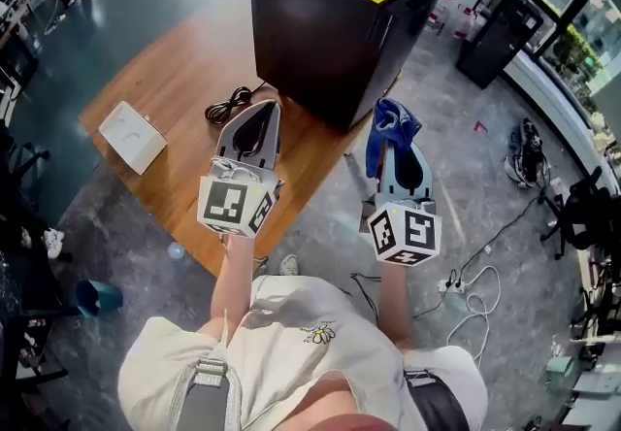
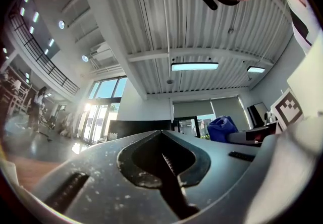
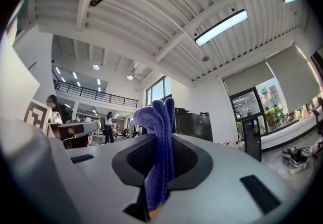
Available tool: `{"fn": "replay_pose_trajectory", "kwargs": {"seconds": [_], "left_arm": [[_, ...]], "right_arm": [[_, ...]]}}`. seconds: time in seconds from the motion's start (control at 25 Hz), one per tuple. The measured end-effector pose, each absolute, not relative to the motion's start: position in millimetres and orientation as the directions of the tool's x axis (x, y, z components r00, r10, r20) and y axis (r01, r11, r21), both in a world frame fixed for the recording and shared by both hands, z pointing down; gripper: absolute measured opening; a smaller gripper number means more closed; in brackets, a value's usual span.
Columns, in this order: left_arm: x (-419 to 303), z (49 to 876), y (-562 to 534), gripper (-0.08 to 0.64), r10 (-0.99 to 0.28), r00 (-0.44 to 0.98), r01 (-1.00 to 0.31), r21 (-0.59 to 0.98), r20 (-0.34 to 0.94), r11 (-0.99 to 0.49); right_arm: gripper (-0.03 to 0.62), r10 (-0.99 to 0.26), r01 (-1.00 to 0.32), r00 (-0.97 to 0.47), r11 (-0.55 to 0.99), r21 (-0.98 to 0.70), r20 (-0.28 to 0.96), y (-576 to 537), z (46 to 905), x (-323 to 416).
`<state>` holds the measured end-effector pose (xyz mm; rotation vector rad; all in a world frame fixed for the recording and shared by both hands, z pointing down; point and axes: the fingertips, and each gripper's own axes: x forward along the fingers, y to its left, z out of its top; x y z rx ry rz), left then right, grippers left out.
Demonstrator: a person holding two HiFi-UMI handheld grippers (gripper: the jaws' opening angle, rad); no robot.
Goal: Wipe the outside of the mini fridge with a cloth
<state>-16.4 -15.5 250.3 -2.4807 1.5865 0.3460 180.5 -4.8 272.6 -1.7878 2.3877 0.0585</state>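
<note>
The black mini fridge (image 1: 340, 16) stands on the wooden table (image 1: 175, 89), a yellow sticker on its top. My right gripper (image 1: 394, 140) is shut on a blue cloth (image 1: 392, 123), held just in front of the fridge's near right corner. In the right gripper view the cloth (image 3: 157, 155) sticks up between the jaws, with the fridge (image 3: 194, 123) behind it. My left gripper (image 1: 258, 115) is shut with nothing in it, over the table in front of the fridge. In the left gripper view the jaws (image 2: 162, 143) meet, and the blue cloth (image 2: 222, 128) shows to the right.
The fridge's black coiled cord (image 1: 229, 106) lies on the table by my left gripper. A white box (image 1: 133, 136) sits at the table's left edge. A power strip and white cables (image 1: 464, 295) lie on the floor at right. Black stands (image 1: 493, 36) are behind the fridge.
</note>
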Motion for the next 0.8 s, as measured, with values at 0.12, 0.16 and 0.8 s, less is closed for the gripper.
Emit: {"fn": "replay_pose_trajectory", "kwargs": {"seconds": [0.12, 0.16, 0.8], "left_arm": [[-11.3, 250.6, -41.1, 0.005, -0.866, 0.414, -0.905, -0.023, -0.28, -0.425], [-8.9, 253.1, -47.6, 0.005, -0.87, 0.412, -0.905, -0.015, -0.271, -0.425], [6.8, 263.2, -90.9, 0.005, -0.91, 0.347, -0.934, 0.001, -0.226, -0.357]], "right_arm": [[0.061, -0.951, -0.953, -0.272, 0.287, -0.094, -0.145, -33.2, 274.8, 181.8], [0.061, -0.952, -0.952, -0.273, 0.287, -0.101, -0.138, -40.4, 276.6, 183.4], [0.061, -0.936, -0.93, -0.32, 0.339, -0.139, -0.143, -109.8, 272.0, 200.6]]}}
